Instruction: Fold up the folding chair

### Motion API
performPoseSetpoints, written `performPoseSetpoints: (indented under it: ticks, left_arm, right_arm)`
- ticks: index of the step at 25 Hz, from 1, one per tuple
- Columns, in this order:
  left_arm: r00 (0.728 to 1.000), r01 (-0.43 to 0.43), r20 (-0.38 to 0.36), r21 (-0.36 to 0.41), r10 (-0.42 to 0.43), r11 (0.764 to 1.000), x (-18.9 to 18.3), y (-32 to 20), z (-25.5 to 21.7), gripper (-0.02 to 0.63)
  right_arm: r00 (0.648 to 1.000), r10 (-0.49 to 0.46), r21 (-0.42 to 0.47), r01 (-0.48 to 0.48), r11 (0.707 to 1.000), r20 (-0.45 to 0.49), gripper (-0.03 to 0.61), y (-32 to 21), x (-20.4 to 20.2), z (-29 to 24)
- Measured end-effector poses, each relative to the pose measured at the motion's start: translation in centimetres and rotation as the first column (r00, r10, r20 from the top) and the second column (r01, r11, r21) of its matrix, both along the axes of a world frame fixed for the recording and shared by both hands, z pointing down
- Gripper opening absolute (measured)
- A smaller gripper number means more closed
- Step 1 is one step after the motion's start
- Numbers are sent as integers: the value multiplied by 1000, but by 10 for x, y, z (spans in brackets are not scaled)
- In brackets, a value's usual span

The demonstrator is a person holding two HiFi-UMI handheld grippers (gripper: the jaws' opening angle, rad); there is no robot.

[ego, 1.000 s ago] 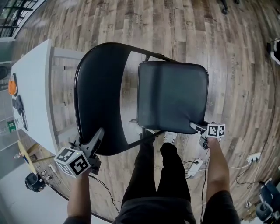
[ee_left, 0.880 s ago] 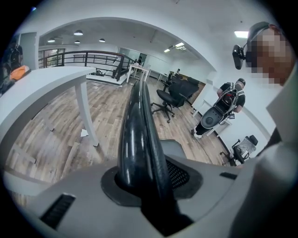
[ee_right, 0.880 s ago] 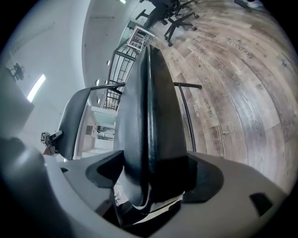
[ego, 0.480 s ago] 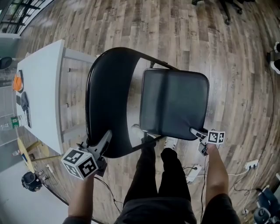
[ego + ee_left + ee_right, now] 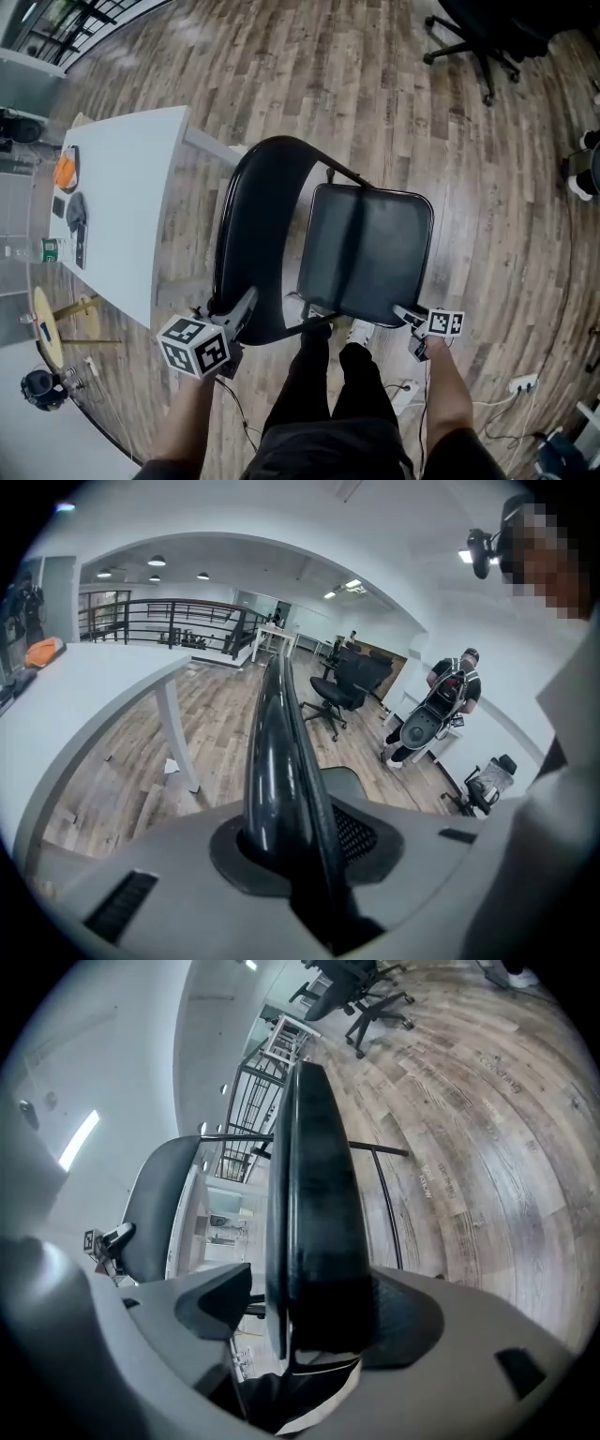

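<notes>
Right gripper view: chair seat (image 5: 314, 1213) clamped inside claw (image 5: 314, 1314).

No word, number or brand name can be read anywhere. The marker cube (image 5: 194, 345) on the left gripper (image 5: 247, 301) and the one on the right gripper (image 5: 405, 313) bear only black-and-white square patterns, no letters. The green label on a bottle (image 5: 49, 249) on the white table (image 5: 131, 187) is too small to read.

The left hand-held gripper (image 5: 298, 855) is closing its jaws on the folding chair (image 5: 277, 733), gripping its black back edge; a white surface (image 5: 84, 700) lies left.
</notes>
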State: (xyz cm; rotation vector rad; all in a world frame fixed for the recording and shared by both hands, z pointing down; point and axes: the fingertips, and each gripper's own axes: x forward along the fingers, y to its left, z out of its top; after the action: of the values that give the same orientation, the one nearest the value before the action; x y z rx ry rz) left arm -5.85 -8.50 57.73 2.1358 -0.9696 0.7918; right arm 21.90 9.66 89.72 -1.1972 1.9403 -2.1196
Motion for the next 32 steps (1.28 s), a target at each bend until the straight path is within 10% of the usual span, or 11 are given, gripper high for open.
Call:
performPoseSetpoints:
  ticks: [21, 32]
  left_arm:
    - [999, 43, 1, 20, -43, 999, -54, -11, -95, 84]
    - [999, 44, 21, 55, -45, 998, -99, -25, -124, 84]
  right_arm:
    - [981, -107, 178, 78, 981, 159, 370, -50, -155, -201]
    - [923, -319, 317, 243, 917, 215, 347, -84, -264, -267]
